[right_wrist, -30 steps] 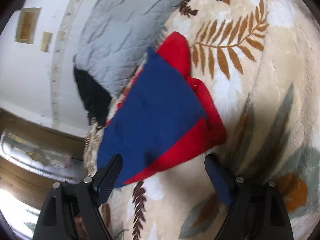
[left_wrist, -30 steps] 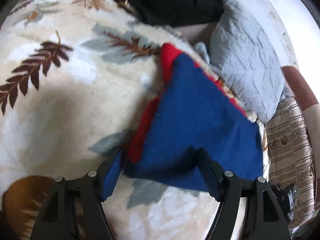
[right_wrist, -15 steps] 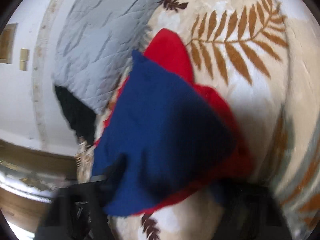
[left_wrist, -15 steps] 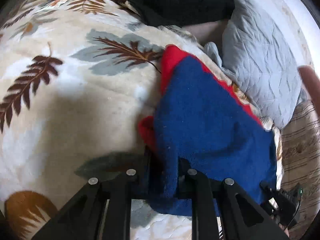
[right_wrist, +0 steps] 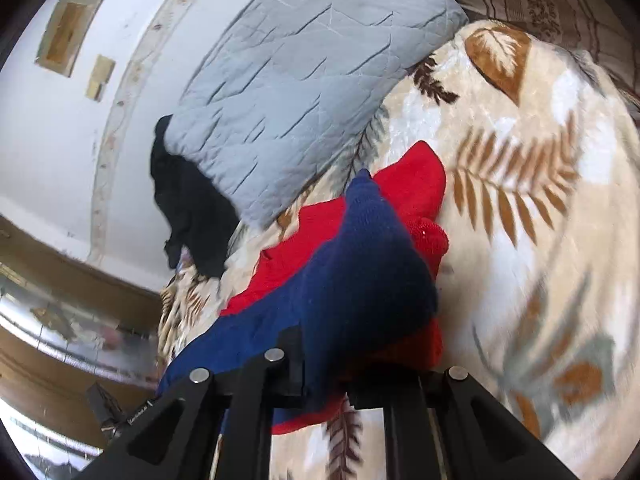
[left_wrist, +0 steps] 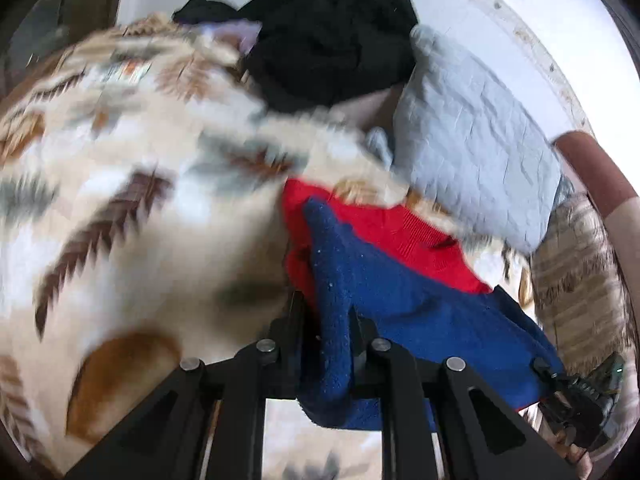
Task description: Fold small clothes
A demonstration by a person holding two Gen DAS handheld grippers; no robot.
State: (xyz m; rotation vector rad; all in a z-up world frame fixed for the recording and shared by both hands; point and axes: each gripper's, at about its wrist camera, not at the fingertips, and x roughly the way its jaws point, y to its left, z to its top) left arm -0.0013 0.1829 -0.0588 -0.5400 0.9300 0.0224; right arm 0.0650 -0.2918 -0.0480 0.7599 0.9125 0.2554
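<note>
A small blue and red knitted garment (left_wrist: 420, 312) lies on a leaf-patterned blanket (left_wrist: 120, 200). Its near blue edge is raised off the red layer (left_wrist: 400, 236). My left gripper (left_wrist: 328, 312) is shut on one near corner of the blue edge. At the other corner my right gripper (right_wrist: 324, 360) is closing its jaws, and they pinch the garment (right_wrist: 360, 264); its right finger is hidden under the cloth. The right gripper (left_wrist: 576, 392) also shows at the lower right of the left wrist view, at the blue edge.
A grey quilted pillow (left_wrist: 472, 152) lies just beyond the garment, against a white wall. A heap of black clothes (left_wrist: 332, 40) sits at the far end of the blanket. Striped bedding (left_wrist: 580, 280) is to the right of the pillow.
Both grippers went from wide open around the near edge to shut on it. They then rose, lifting the blue layer and baring the red one beneath.
</note>
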